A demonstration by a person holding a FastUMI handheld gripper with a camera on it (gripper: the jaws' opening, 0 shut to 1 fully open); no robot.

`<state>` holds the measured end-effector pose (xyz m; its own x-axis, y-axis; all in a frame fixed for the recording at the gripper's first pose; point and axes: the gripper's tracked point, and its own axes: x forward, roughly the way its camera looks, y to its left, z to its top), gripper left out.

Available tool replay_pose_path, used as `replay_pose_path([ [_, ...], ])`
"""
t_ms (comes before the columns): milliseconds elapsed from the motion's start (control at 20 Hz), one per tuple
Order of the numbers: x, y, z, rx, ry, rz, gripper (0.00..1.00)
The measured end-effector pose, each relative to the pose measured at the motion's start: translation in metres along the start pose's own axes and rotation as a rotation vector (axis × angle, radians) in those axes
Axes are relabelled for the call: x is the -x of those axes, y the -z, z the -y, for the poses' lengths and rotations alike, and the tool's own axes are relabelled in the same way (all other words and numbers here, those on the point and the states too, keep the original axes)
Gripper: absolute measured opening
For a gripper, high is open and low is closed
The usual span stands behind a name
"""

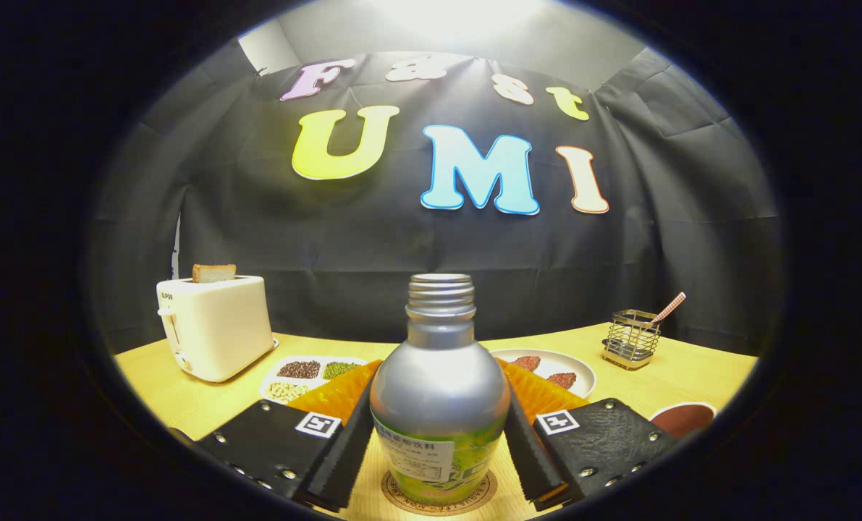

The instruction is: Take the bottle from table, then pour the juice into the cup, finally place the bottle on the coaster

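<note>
Both fingers of the gripper (438, 449) press against the sides of the silver bottle (439, 391), so the jaws are clamped on it. Its cap is off, the threaded neck open at the top. It stands upright on a round coaster (402, 499) on the wooden table (184, 398). Just beyond the fingers lie a divided dish of beans (307, 376) and a white plate (579, 373); bare wood runs between them and the table's far edge. A white toaster (213, 325) with a slice of bread stands further left, a wire holder (630, 339) further right, a dark cup (684, 418) nearer. Black cloth closes off the back.
</note>
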<state>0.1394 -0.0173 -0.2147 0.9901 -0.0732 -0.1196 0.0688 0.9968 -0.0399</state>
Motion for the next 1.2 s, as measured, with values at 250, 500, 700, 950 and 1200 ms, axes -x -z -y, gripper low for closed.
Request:
replay_pose_path([
  [250, 0.018, -0.045, -0.008, 0.032, -0.037, 0.053, 0.99],
  [500, 0.055, -0.117, -0.001, 0.093, -0.041, 0.081, 0.98],
  [700, 0.085, -0.187, 0.001, 0.058, -0.057, 0.104, 0.98],
  [950, 0.121, -0.267, 0.002, 0.101, -0.090, 0.126, 0.98],
  [1200, 0.155, -0.313, 0.005, 0.112, -0.140, 0.189, 0.98],
])
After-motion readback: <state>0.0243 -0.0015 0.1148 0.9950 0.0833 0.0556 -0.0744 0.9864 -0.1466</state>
